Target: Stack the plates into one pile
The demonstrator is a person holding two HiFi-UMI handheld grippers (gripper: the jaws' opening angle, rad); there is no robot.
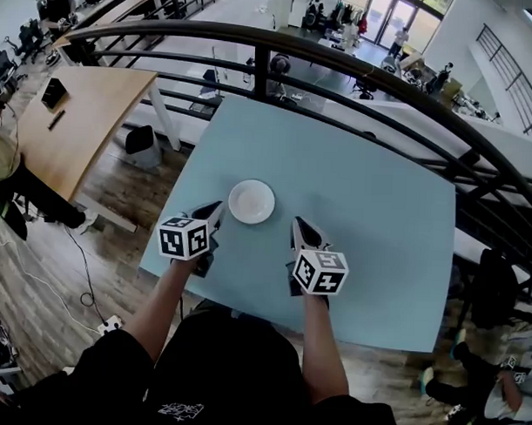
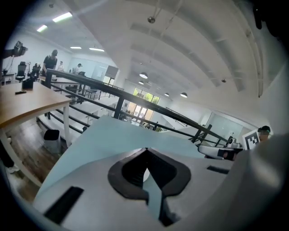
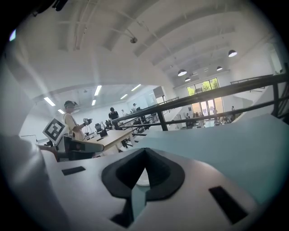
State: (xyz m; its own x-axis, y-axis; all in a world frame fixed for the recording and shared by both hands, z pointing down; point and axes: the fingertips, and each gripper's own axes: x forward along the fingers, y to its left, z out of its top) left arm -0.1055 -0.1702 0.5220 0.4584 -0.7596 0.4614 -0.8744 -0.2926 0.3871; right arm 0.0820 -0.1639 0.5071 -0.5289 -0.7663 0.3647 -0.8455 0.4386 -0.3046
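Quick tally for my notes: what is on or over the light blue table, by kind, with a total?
Plates: 1, the white plate; whether others lie under it cannot be told from above
Grippers: 2, the left gripper and the right gripper, both shut and empty
Total: 3
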